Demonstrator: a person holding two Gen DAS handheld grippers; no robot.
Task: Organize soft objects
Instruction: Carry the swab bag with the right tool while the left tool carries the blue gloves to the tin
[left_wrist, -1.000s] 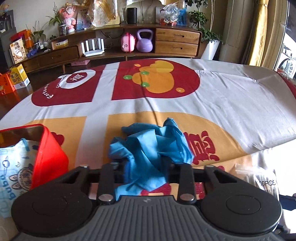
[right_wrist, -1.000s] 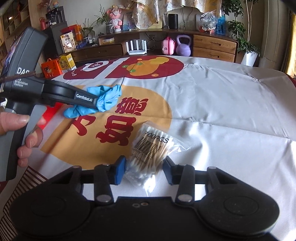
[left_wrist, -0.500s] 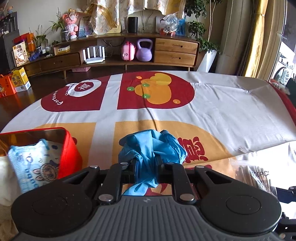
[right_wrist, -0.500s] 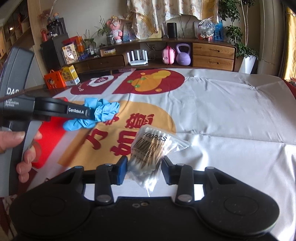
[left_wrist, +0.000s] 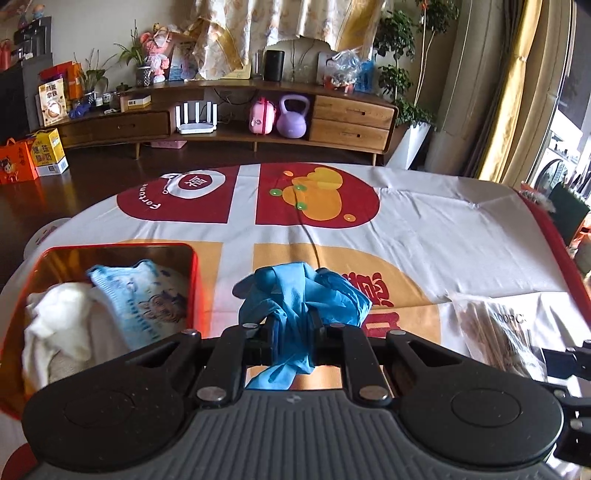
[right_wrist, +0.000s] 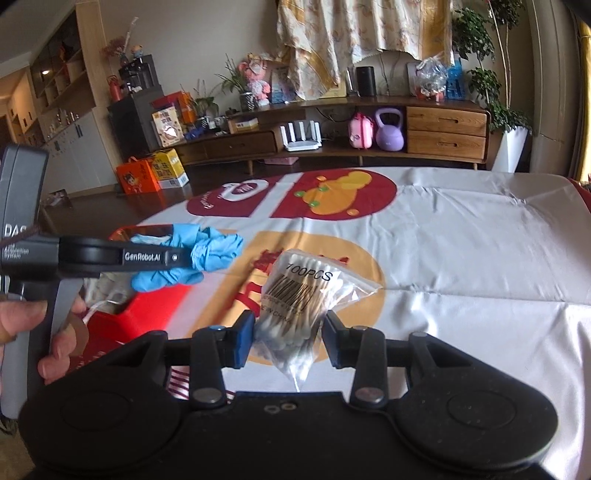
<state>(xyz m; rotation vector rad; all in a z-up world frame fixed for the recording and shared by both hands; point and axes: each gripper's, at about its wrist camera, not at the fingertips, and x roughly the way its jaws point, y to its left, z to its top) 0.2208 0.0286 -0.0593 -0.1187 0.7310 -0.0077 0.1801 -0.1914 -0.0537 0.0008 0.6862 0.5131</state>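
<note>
My left gripper (left_wrist: 295, 325) is shut on a crumpled bunch of blue gloves (left_wrist: 303, 291), held clear of the printed tablecloth (left_wrist: 443, 229). From the right wrist view, the left gripper (right_wrist: 184, 256) and the gloves (right_wrist: 210, 251) hang beside the open red box (right_wrist: 122, 325). My right gripper (right_wrist: 290, 339) is shut on a clear bag of cotton swabs (right_wrist: 299, 295), which hangs between its pads above the cloth. The red box (left_wrist: 194, 280) stands to the left and holds a white cloth (left_wrist: 55, 317) and a blue patterned pack (left_wrist: 147, 302).
A person's hand (right_wrist: 55, 332) grips the left tool's handle. The swab bag (left_wrist: 495, 332) shows at the right in the left wrist view. Beyond the table's far edge stands a low wooden sideboard (left_wrist: 351, 114) with a purple kettlebell (left_wrist: 291, 118); boxes sit on the floor at left.
The left jaws closed on the gloves and lifted them toward the red box, whose inside now shows more fully. The right gripper rose with the swab bag, which left the cloth.
</note>
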